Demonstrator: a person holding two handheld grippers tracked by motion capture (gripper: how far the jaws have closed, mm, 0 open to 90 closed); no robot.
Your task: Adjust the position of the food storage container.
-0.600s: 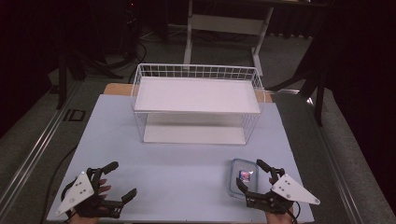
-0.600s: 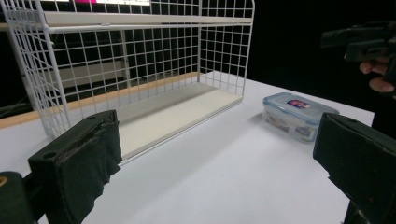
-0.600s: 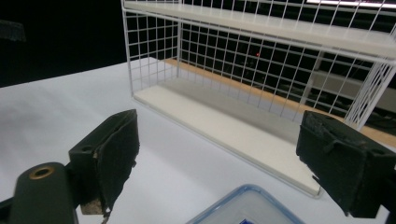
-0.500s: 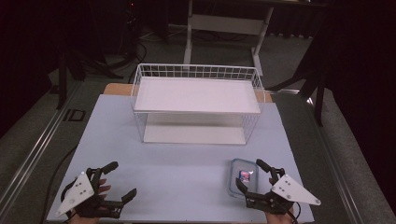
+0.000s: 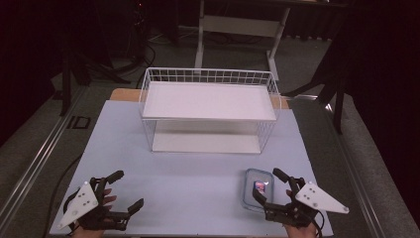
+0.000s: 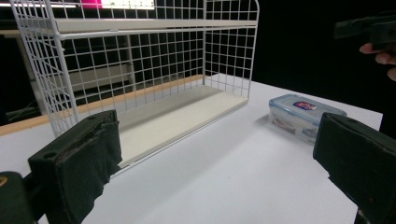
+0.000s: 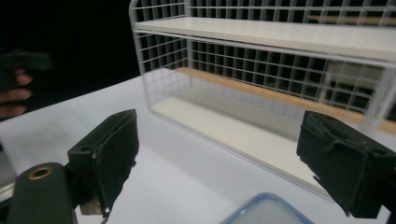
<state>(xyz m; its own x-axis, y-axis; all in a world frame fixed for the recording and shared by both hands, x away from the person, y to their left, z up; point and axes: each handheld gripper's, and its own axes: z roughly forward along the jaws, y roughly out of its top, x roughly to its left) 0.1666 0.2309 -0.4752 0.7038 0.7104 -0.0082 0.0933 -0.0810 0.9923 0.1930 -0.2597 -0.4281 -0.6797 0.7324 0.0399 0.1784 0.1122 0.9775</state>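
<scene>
Nothing has shifted since the earlier frames: we see both grippers hold their spots near the table's front edge. Our left gripper (image 5: 122, 191) has jaws wide apart, nothing between them, well left of the clear rectangular plastic lidded container (image 5: 259, 183). Our right gripper (image 5: 271, 186) hovers spread just right of that container, whose red-and-blue lid label is too small to read. Beyond it stands the white wire two-tier rack (image 5: 209, 108).

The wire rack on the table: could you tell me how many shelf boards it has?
2. The upper shelf board sits at the top of the wire rack; the lower shelf board lies at its bottom, on the table. Nothing seems hidden.
</scene>
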